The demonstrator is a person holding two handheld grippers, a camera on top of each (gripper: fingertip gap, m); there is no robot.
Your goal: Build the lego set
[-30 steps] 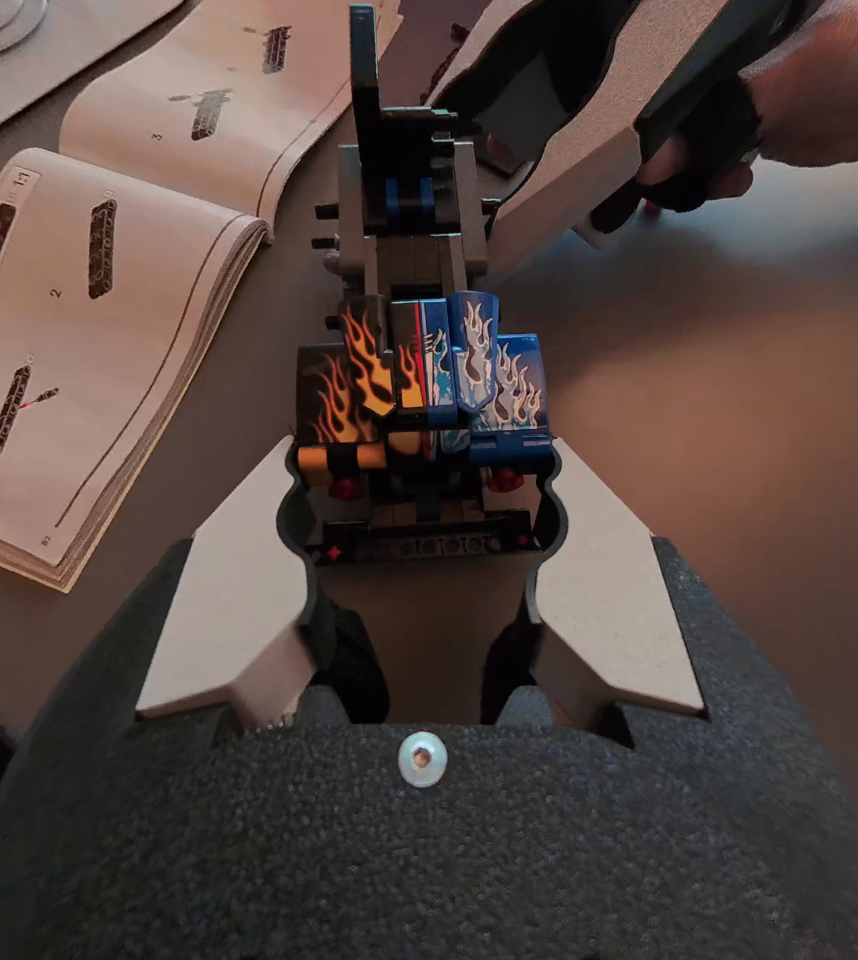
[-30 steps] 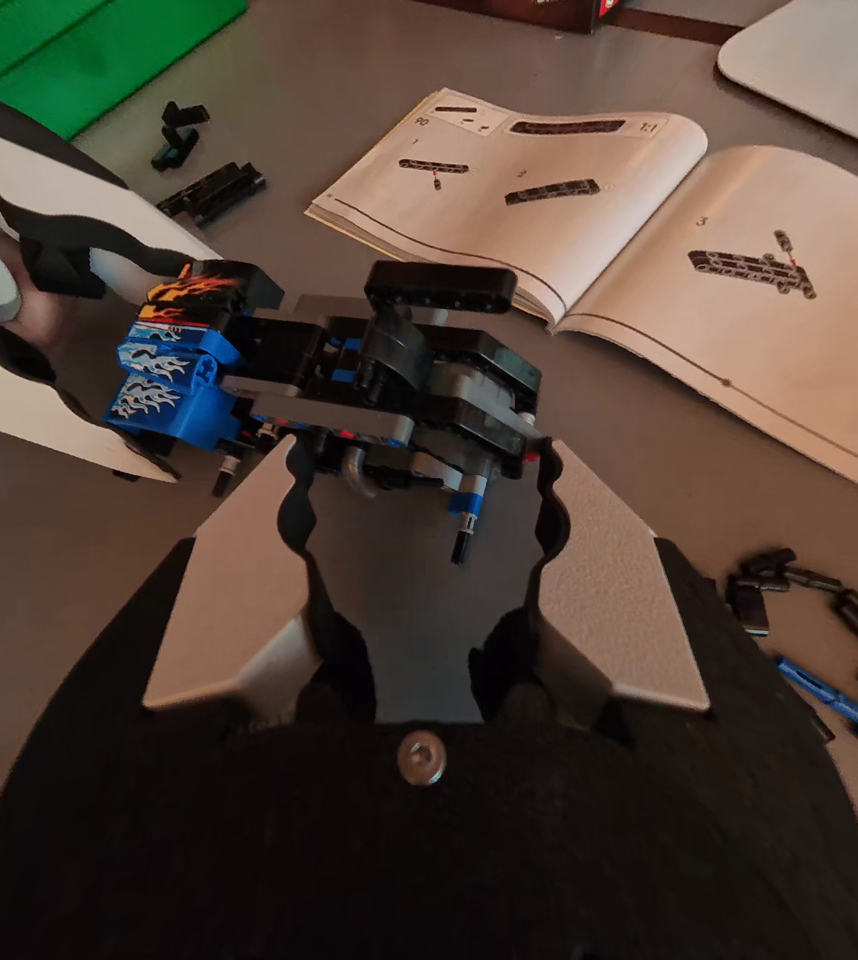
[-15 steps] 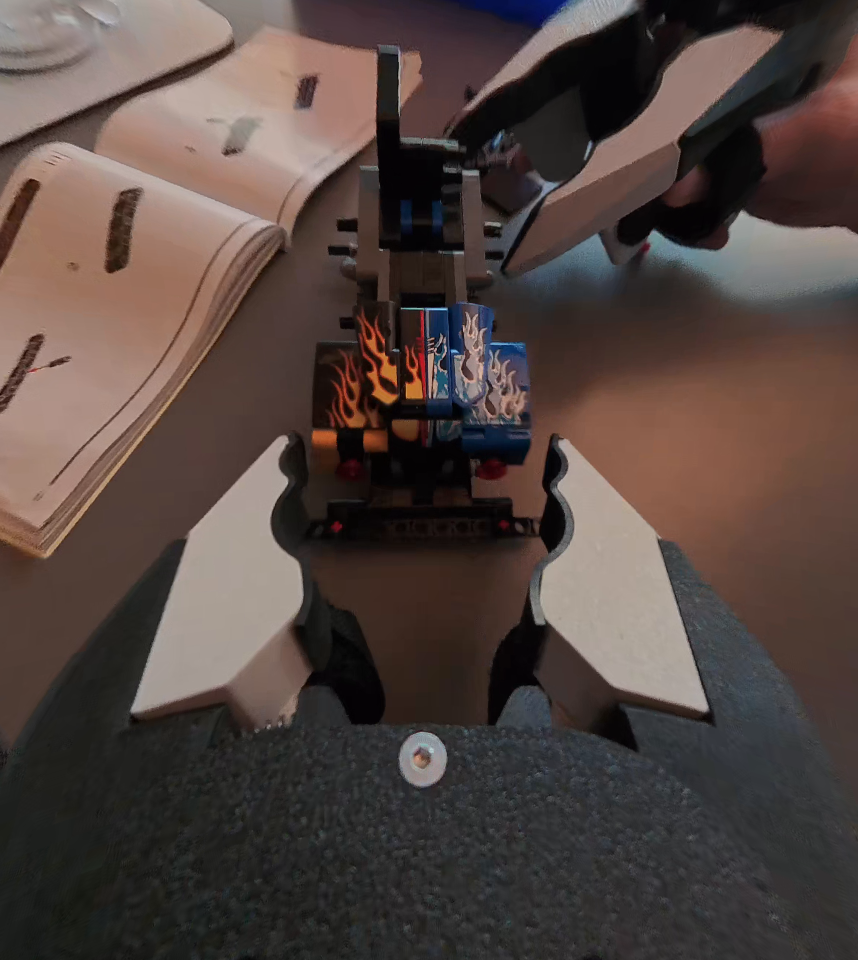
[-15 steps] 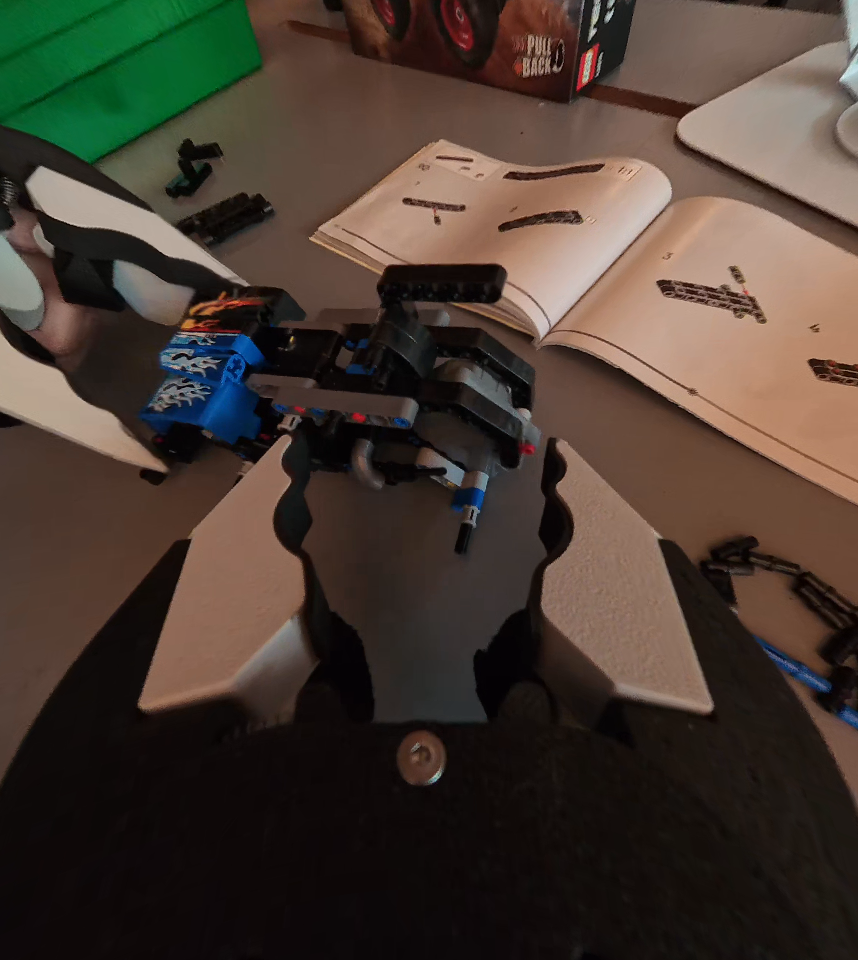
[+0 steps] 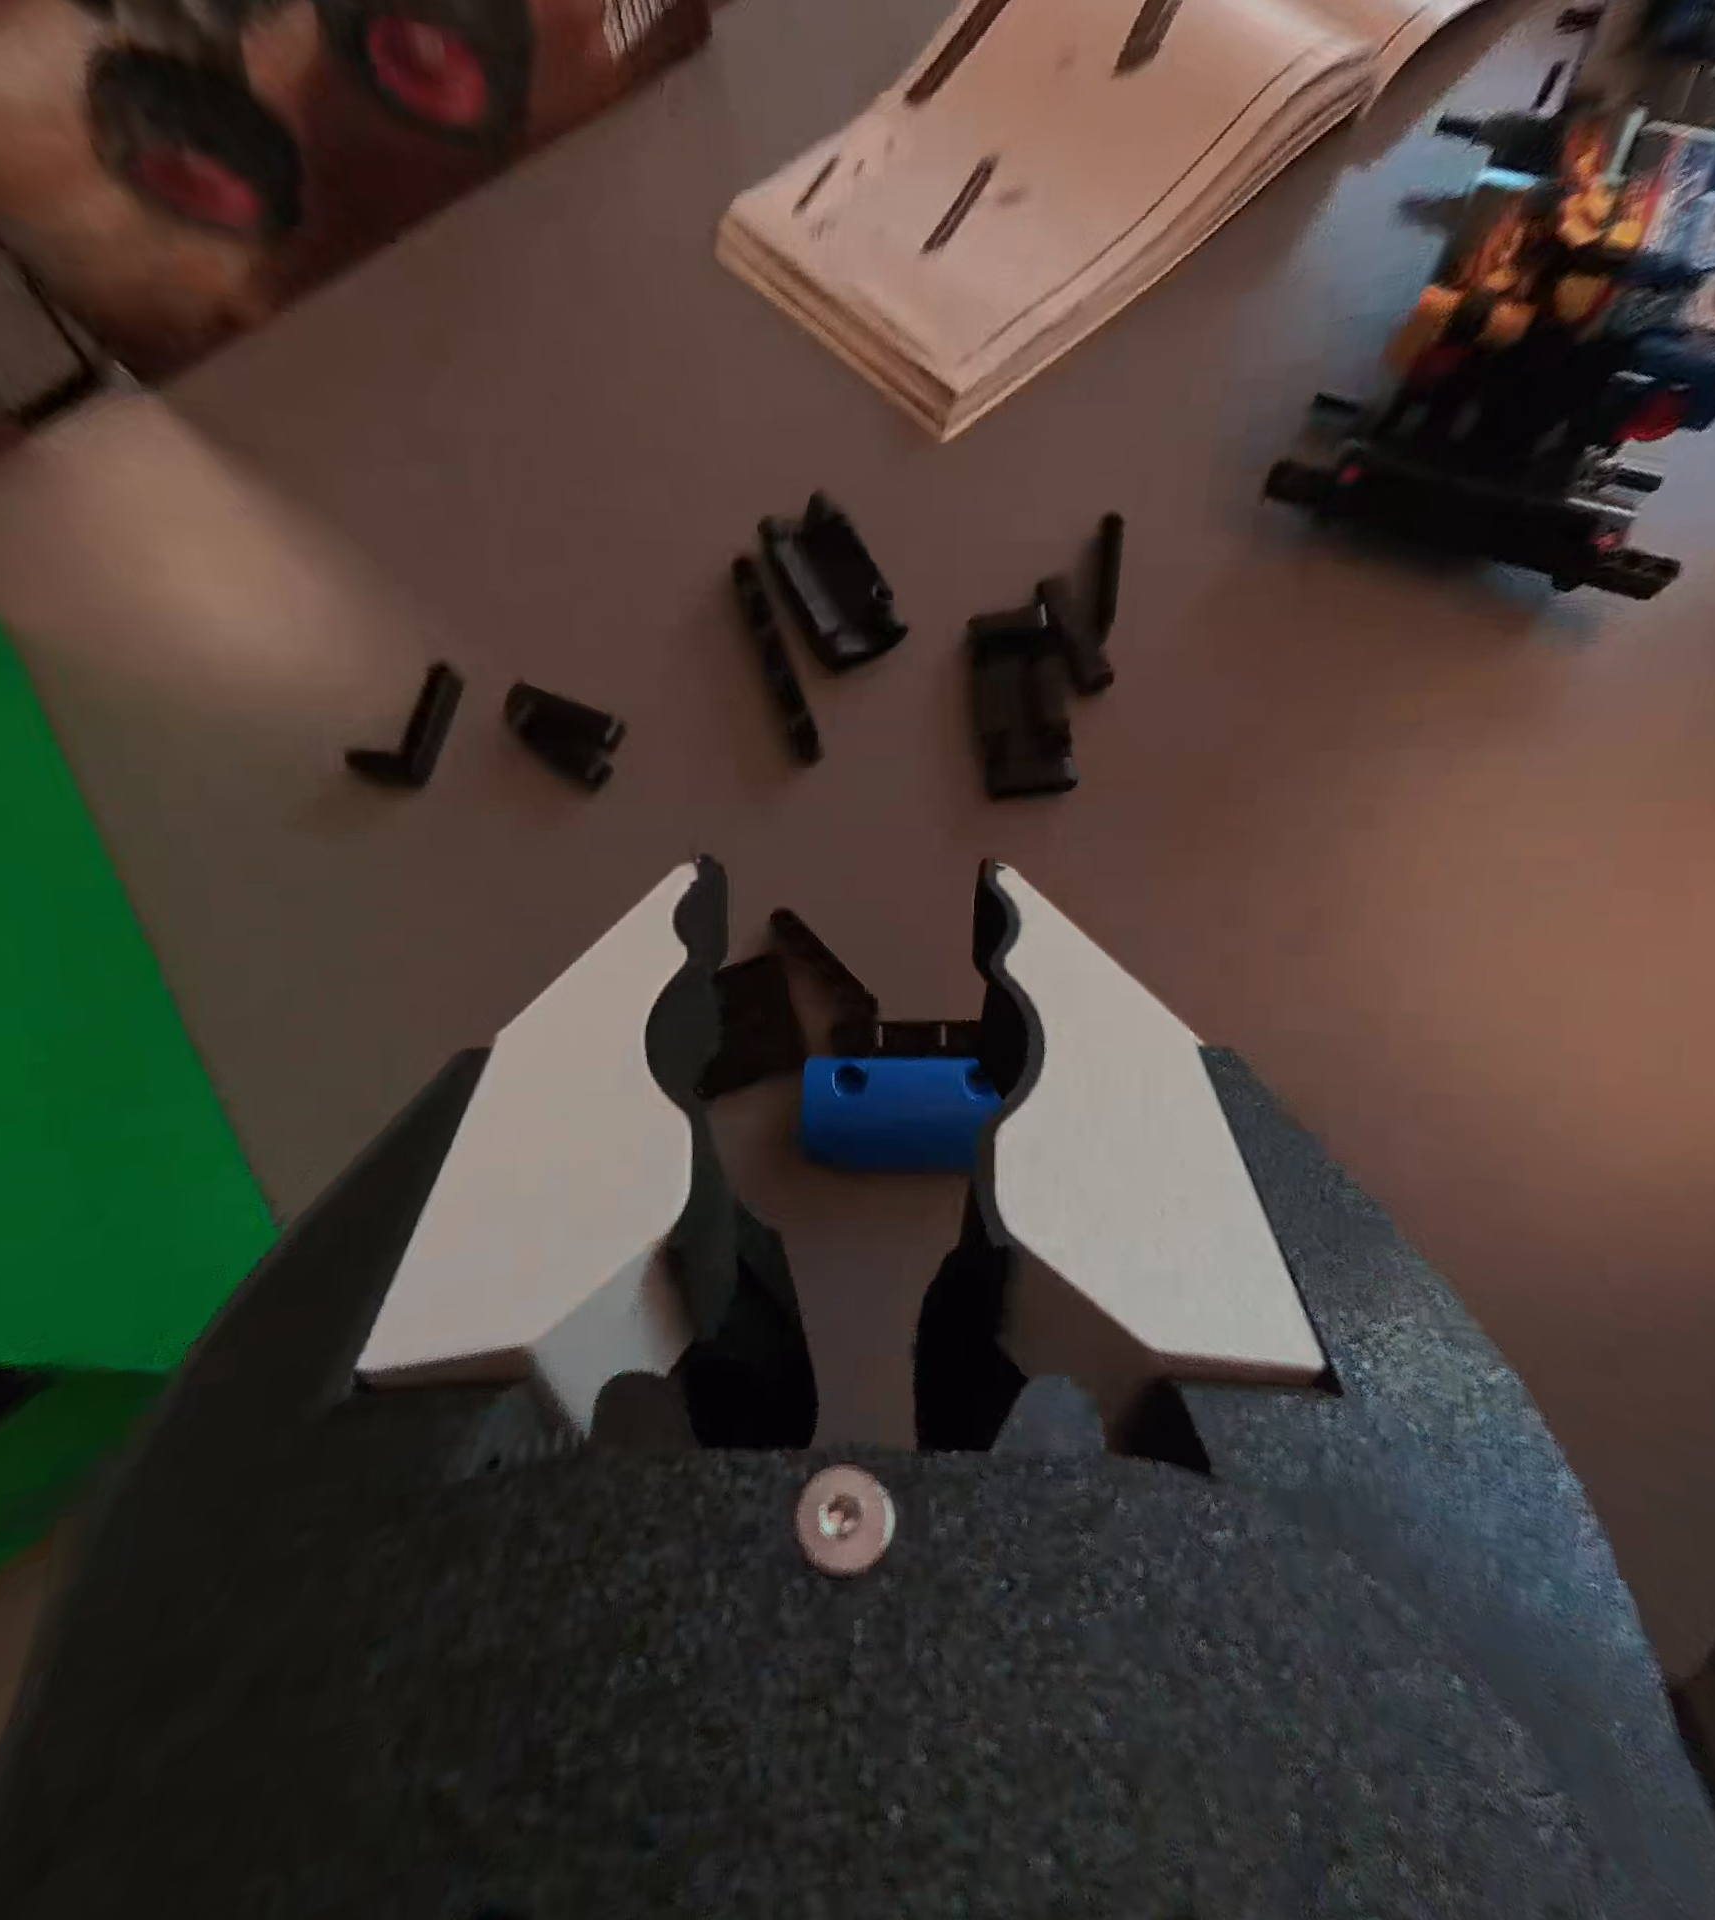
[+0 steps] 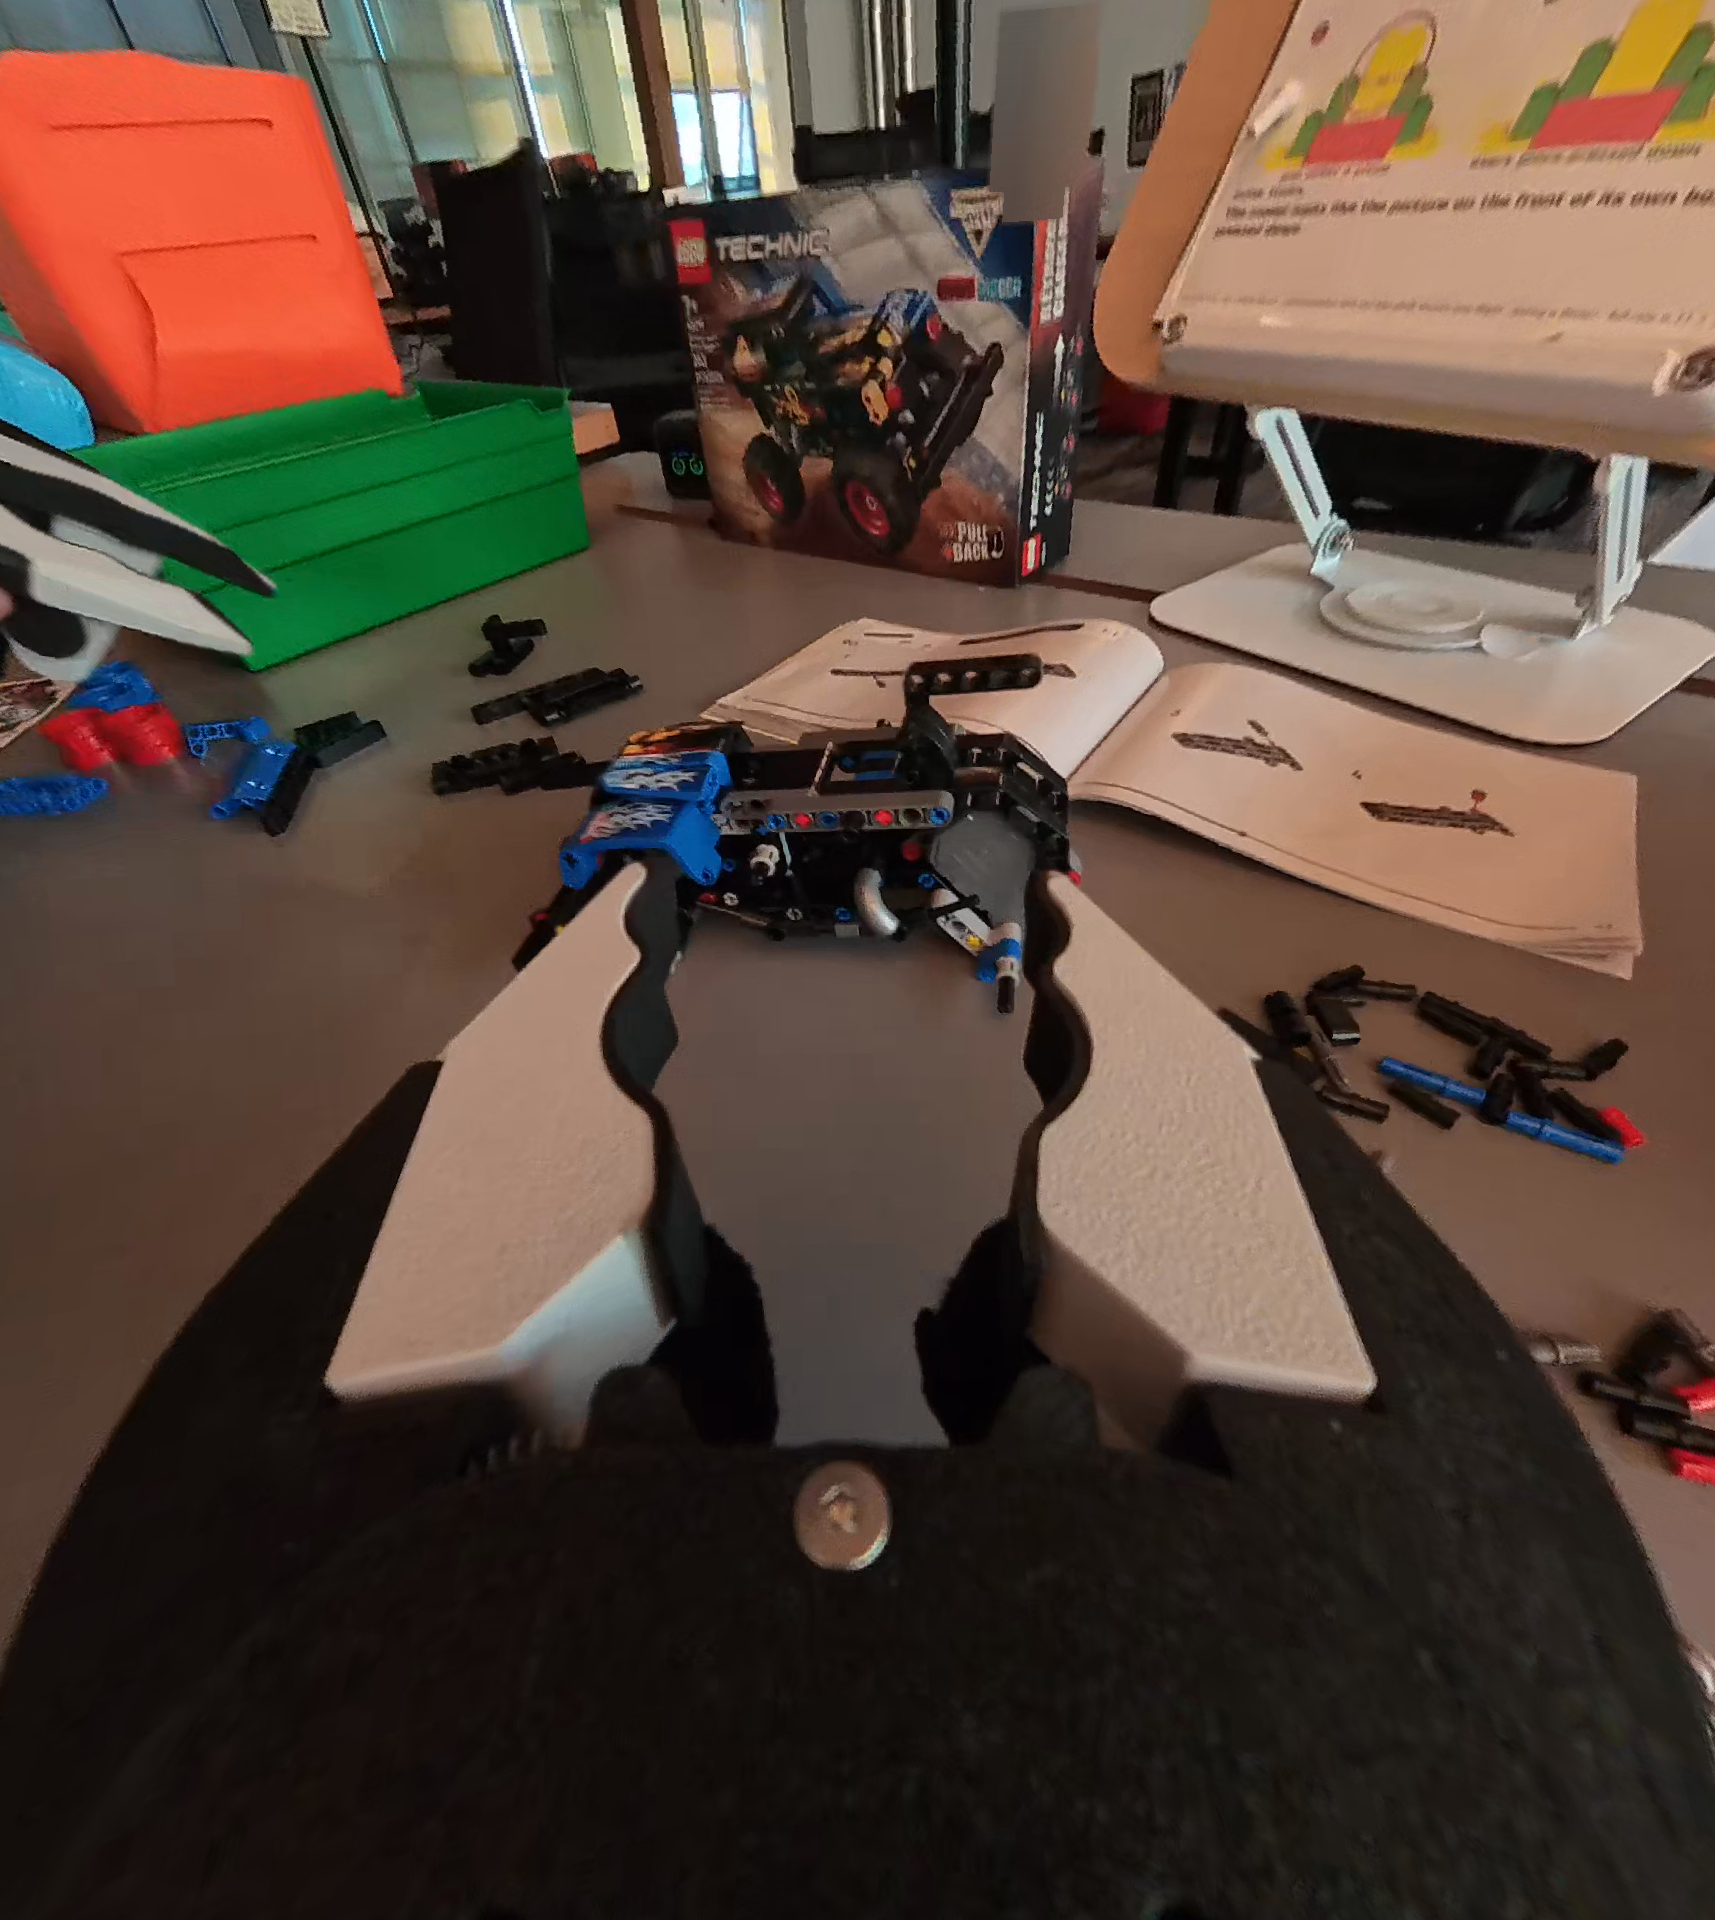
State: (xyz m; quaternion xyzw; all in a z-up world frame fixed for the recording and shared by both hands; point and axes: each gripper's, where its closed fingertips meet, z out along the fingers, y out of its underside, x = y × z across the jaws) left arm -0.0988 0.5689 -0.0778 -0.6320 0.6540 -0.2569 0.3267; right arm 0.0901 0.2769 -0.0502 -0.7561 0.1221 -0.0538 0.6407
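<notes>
Left gripper (image 5: 842, 883): jaws apart, hanging over a small blue plastic connector brick (image 5: 892, 1127), probably lining up a pick.
Right gripper (image 6: 837, 894): jaws apart, empty, facing the half-built black-and-blue truck chassis (image 6: 811, 831) at 12 o'clock, seemingly readying to steady it on the grey bench (image 6: 209, 987).

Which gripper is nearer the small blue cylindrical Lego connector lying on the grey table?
Left. The left gripper is open right over the blue connector, which lies between its fingers. The right gripper faces the partly built truck instead.

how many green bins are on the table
1. The green bin sits at the table's far left, in front of the orange bin. Others may be out of view.
</notes>
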